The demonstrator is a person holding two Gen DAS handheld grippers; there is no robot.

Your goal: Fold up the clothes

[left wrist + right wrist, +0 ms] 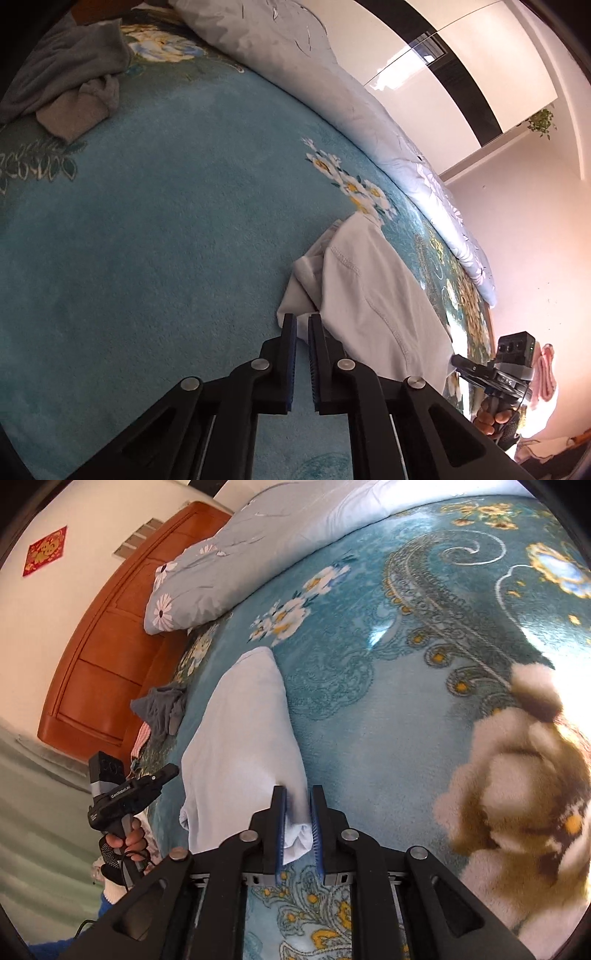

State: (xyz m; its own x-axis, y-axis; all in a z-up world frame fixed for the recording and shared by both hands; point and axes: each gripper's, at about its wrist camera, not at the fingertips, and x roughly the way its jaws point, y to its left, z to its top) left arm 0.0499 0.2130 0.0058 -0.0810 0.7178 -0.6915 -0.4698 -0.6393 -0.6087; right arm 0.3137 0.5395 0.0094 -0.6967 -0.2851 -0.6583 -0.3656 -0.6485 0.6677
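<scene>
A white garment (pixel 373 295) lies folded in a long strip on the teal floral blanket (pixel 155 229). My left gripper (pixel 303 321) hangs just beside the garment's near corner, jaws a narrow gap apart with nothing between them. In the right wrist view the same white garment (pixel 243 738) runs away from me, and my right gripper (pixel 297 794) has its blue pads on either side of the garment's near end; the cloth sits between the jaws. The left gripper also shows in the right wrist view (pixel 147 782), and the right gripper shows in the left wrist view (pixel 480 369).
A grey garment (pixel 70 77) lies crumpled at the blanket's far left and shows in the right wrist view (pixel 162 705). A pale floral duvet (pixel 332 85) runs along the far side. A brown and white plush toy (pixel 524 794) sits at right. A wooden headboard (pixel 110 635) stands behind.
</scene>
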